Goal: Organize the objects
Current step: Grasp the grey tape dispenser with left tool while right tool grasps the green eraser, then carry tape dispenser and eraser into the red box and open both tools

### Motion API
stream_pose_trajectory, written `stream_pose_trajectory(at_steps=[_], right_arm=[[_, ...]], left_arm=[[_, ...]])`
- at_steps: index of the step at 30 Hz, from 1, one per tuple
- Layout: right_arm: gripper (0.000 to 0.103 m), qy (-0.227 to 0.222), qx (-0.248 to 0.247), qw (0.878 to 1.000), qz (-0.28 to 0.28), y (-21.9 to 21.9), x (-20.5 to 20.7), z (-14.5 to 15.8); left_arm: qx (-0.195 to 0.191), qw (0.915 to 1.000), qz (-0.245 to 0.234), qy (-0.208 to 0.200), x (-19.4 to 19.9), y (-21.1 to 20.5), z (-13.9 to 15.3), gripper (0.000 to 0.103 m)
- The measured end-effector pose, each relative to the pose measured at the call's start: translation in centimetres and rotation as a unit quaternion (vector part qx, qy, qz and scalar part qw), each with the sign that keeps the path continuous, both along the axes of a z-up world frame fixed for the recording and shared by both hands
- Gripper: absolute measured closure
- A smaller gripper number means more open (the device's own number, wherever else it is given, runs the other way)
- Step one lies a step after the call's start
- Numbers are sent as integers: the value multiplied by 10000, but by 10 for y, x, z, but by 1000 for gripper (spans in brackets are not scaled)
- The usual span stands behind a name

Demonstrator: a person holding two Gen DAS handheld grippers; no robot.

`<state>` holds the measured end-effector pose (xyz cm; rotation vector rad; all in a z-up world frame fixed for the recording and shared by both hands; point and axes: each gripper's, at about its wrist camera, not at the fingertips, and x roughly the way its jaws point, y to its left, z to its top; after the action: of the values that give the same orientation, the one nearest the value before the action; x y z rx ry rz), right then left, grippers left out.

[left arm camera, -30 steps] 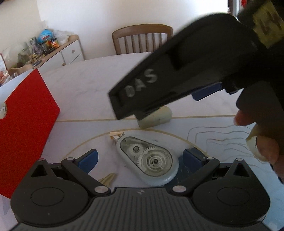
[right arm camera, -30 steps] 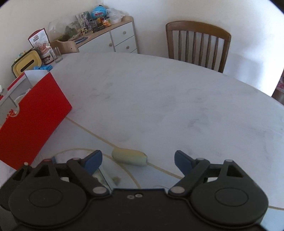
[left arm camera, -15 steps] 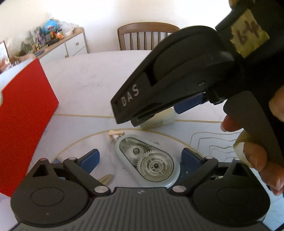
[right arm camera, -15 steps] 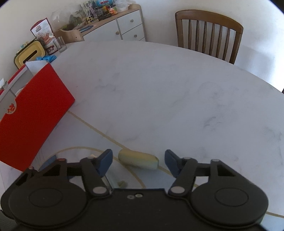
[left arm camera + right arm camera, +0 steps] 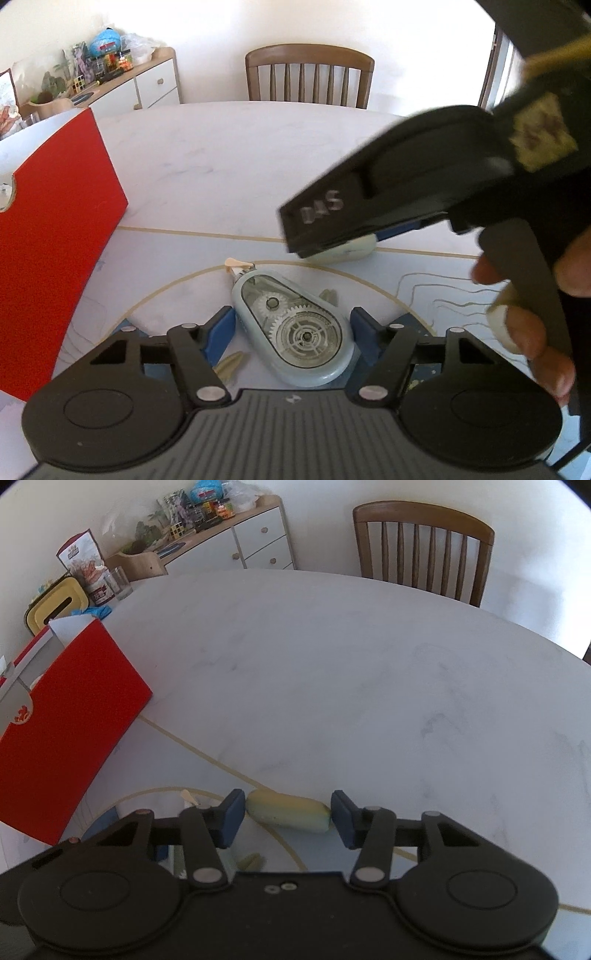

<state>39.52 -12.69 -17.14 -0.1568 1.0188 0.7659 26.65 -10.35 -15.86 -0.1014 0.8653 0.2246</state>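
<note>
Right tool marked "DAS", red box

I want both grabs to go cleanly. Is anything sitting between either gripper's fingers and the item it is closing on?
Nothing visible. The left gripper, jaws just closing, brackets the correction tape dispenser. The right gripper, also closing, brackets the pale yellow eraser; small gaps show at its fingers.

One tape dispenser, one pale eraser, one red box, one chair, two grippers.
</note>
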Motion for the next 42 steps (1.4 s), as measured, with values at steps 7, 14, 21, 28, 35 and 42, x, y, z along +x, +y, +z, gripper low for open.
stream_pose_trajectory(at_steps=[7,14,21,28,35,42], right_arm=[[54,-116,10,9997,-211,-26,-14,8],[54,-260,-37,9989,-382,-49,-45,18],[54,-188,87,9979,-615,-65,-84,24],[54,-211,151,9969,-738,-62,-121,36],[54,-428,252,9953,-834,-50,-150,65],[54,-816,262,9926,-857,-28,-178,102]], left_arm=[[-136,9996,-251,-44,-13,16,1,35],[-348,9977,-577,-62,-35,27,0,35],[-562,9954,-763,-128,-54,49,6,35],[-641,9925,-1000,-294,-77,60,22,35],[-641,9886,-1252,-533,-101,74,54,35],[-895,9842,-1300,-797,-120,115,92,35]])
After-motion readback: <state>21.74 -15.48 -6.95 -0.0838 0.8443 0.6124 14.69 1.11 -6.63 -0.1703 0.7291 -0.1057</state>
